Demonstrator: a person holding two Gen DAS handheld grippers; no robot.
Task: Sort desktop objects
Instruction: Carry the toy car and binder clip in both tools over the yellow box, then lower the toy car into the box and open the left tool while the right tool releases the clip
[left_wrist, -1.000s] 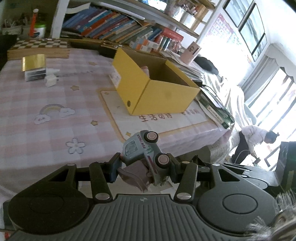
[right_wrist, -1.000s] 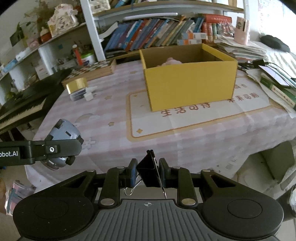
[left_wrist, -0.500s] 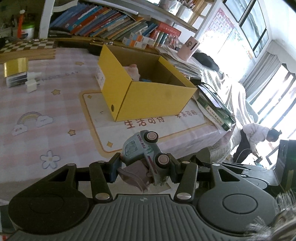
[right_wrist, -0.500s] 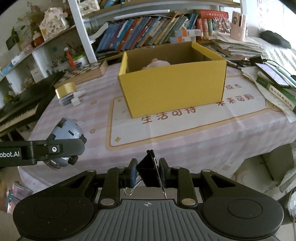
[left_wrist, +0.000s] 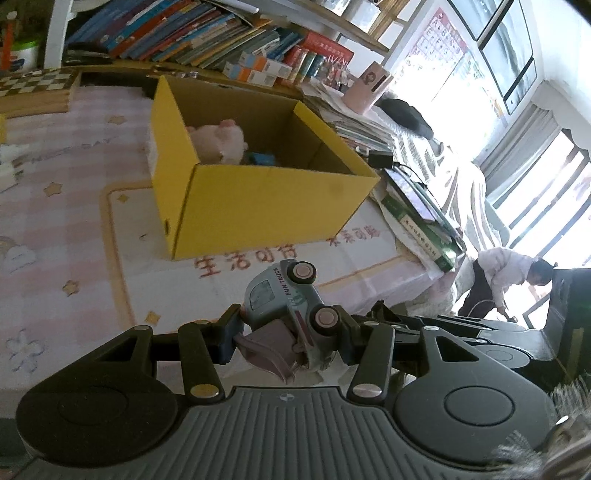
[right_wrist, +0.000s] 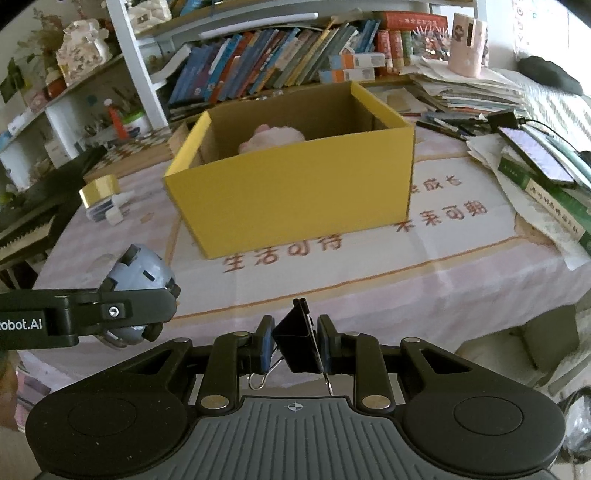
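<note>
My left gripper is shut on a pale blue toy truck, held on its side above the table's front edge. The truck also shows in the right wrist view, at the left. My right gripper is shut on a black binder clip, also off the table's front edge. An open yellow cardboard box stands on a white mat ahead of both grippers. Inside it lie a pink plush toy and a small blue object.
A gold tape roll and small white items lie at the table's left. Stacked books and a phone crowd the right edge. A bookshelf and chessboard stand behind. A person bends down far right.
Both grippers have moved forward and closer to the yellow box, which now looks larger and shows its inside. Each still holds its object.
</note>
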